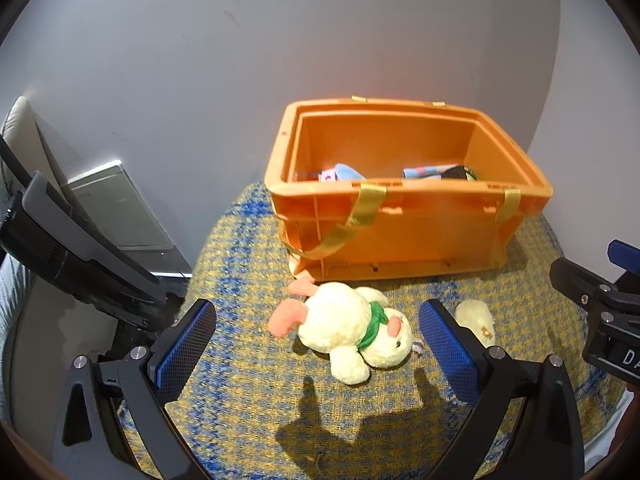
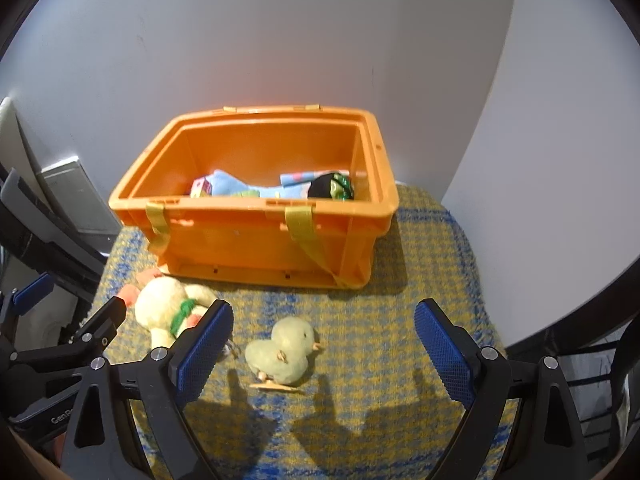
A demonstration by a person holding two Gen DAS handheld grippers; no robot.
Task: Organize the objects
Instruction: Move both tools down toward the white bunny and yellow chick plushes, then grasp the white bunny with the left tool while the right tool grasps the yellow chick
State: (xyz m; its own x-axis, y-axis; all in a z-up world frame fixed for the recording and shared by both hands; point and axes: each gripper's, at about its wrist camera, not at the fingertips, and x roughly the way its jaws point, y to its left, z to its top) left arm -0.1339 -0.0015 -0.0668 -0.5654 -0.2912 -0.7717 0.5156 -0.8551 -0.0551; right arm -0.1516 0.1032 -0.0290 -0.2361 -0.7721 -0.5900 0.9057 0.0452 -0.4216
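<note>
Two plush toys left out, duck [image 1: 356,330] and chick [image 2: 286,350], both just in front of the crate [image 2: 256,236], which already holds some items; left gripper [image 1: 316,344] and right gripper [image 2: 324,344] spread wide, empty.

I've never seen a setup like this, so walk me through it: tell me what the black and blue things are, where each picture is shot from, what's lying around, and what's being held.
No robot here: a person holds a two-finger gripper in each hand, each with a fisheye camera looking along its fingers. In the left wrist view, the left gripper is open around a cream plush duck with a green scarf. In the right wrist view, the right gripper is open around a small yellow chick. Both toys lie on a yellow and blue woven mat, in front of an orange crate that already holds some cloth items. Nothing is held yet.
</note>
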